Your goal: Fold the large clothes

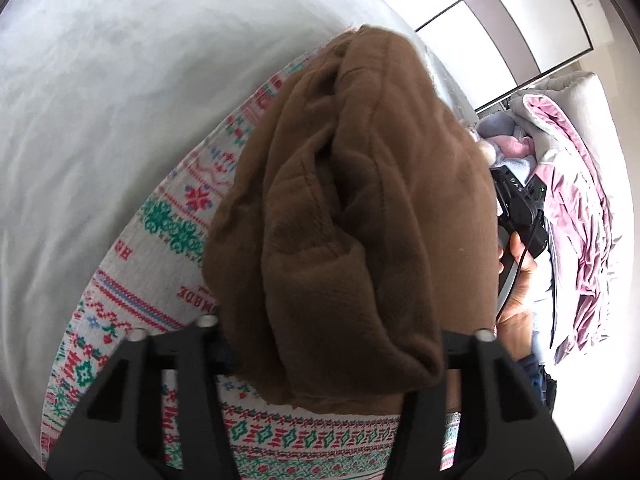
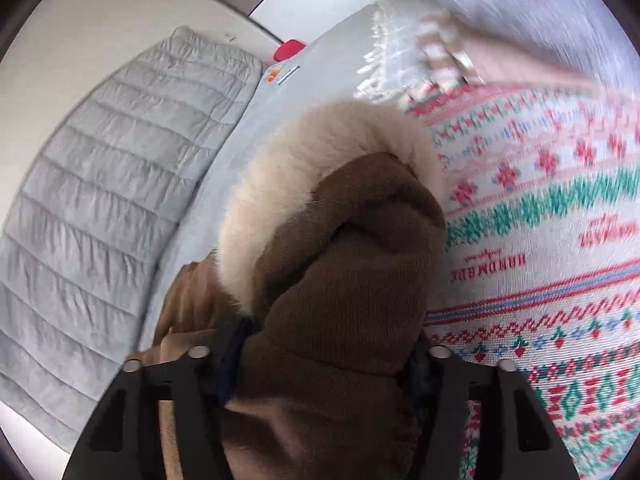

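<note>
A plush brown coat (image 1: 344,216) with a cream fur trim (image 2: 320,168) is bunched lengthwise, running away from both cameras over a patterned blanket (image 1: 180,208). The left gripper (image 1: 332,360) and right gripper (image 2: 320,364) each pinch its folds.

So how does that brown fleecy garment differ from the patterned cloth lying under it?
The brown garment is one plain colour, while the patterned cloth carries red, green and blue knit-style bands on white. The brown garment is bunched into thick folds with a cream fur trim; the patterned cloth lies spread flat. The brown garment sits between both tools' jaws; the patterned cloth is not gripped. Both are soft fabrics on the same bed.
</note>
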Tool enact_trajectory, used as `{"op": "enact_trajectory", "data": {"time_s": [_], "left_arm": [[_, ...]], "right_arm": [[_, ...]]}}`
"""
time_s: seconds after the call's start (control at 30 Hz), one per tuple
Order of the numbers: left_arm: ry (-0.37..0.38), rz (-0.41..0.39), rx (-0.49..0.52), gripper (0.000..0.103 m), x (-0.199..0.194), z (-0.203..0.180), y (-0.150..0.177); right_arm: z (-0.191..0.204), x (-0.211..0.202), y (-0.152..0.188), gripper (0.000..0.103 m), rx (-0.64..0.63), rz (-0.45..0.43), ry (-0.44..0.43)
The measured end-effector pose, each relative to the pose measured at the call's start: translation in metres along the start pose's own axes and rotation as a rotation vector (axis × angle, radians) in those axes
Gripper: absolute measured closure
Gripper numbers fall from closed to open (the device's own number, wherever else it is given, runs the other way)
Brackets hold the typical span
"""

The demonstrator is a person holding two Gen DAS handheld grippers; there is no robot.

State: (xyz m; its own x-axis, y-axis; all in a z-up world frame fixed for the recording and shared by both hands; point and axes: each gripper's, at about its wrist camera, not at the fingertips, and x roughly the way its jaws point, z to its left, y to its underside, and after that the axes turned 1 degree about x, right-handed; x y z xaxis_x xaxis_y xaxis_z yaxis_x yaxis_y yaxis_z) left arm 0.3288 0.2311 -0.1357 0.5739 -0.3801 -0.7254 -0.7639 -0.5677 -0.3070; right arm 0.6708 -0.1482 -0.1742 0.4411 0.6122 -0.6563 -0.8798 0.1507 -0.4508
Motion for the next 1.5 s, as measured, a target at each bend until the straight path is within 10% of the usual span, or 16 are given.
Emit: {"op": "enact_trajectory", "data": {"time_s": [0.43,0.83,1.2,1.5], "left_arm": [[0.060,-0.138,0.127,0.069,-0.041,-0.025,0.003],[0.086,-0.243,0.113,0.070,-0.059,0.008,-0.010],[-0.090,-0.403,0.085,0.070,-0.138,0.096,-0.093],[-0.210,-0.386,0.036,0.068,-0.101,0.196,-0.129]], "right_arm": [[0.109,-0.053,-0.004,0.064,-0.271,-0.042,0.180],[0.177,-0.068,-0.001,0.064,-0.297,-0.092,0.129],[0.282,0.051,0.007,0.064,-0.247,-0.092,-0.107],[0.306,0.171,0.028,0.064,-0.246,0.003,-0.150]]}}
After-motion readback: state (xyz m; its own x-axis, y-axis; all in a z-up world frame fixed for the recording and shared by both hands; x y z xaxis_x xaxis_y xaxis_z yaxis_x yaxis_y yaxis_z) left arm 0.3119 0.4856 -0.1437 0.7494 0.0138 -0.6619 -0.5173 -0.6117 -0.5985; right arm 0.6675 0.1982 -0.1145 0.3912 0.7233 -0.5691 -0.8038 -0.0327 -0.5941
